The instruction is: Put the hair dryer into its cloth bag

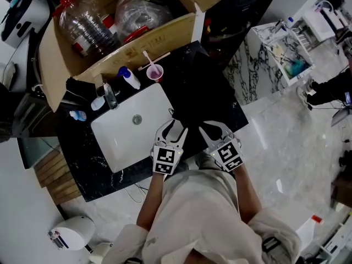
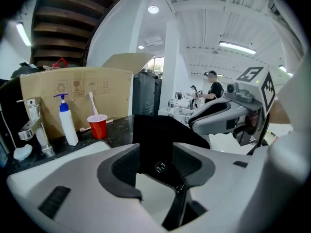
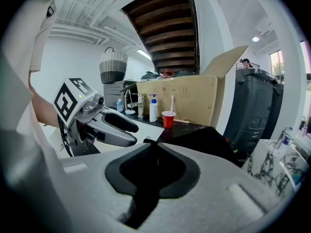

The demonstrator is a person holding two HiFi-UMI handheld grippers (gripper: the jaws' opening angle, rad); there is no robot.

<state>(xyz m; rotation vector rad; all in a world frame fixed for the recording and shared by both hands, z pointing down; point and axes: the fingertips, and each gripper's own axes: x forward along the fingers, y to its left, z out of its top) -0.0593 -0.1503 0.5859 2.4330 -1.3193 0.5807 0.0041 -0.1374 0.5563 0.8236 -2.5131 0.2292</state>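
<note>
Black cloth, soft and creased, made up the bag (image 1: 203, 100), which lay slumped on the dark veined stone counter (image 1: 88, 169) just right of the glossy white rectangular sink (image 1: 118, 142). Its near edge was raised. The left gripper (image 2: 155, 154) had its ribbed pads partly apart and pressed on a fold of the fabric that bore a small pale emblem, too tiny to read. The right gripper (image 3: 156, 147) had its tips almost together, pinching the same bag's edge. The hair dryer itself could not be made out.

Behind the sink stood a corrugated cardboard box (image 2: 73, 96) printed with a row of handling symbols. In front of it were a red plastic cup (image 2: 97, 126) holding a toothbrush (image 2: 91, 101) and a white pump bottle (image 2: 67, 125) with a blue top. Each gripper's cube carried black-and-white square markers.
</note>
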